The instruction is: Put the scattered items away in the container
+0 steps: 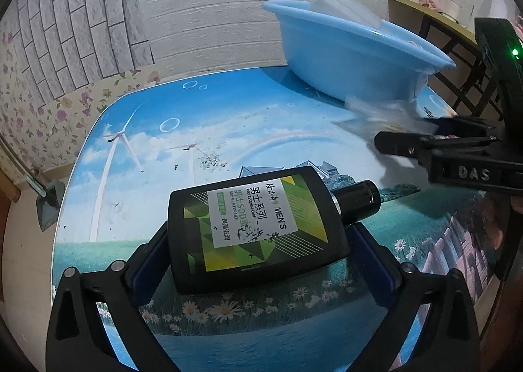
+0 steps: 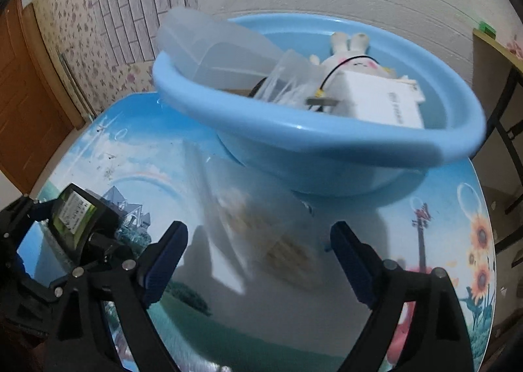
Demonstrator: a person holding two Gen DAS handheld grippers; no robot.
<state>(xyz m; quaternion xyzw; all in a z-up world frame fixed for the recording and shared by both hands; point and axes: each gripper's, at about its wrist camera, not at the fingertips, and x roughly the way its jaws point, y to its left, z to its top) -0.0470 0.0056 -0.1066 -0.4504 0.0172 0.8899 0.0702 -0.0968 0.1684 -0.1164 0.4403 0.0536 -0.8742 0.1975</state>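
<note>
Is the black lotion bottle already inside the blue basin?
No. The black lotion bottle sits between the left gripper fingers above the table, well short of the blue basin.

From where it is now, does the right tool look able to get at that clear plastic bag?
Probably yes: the right tool is open, and the blurred clear plastic bag sits between its fingers with nothing blocking.

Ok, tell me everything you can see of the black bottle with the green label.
The flat, rectangular black plastic bottle with a green-and-yellow label has a white panel reading MENS and a round black cap pointing right. It lies label-up, tilted, clamped between the blue-padded fingers of the left claw, apparently just above the sky-printed table. The blue basin sits beyond it, apart.
</note>
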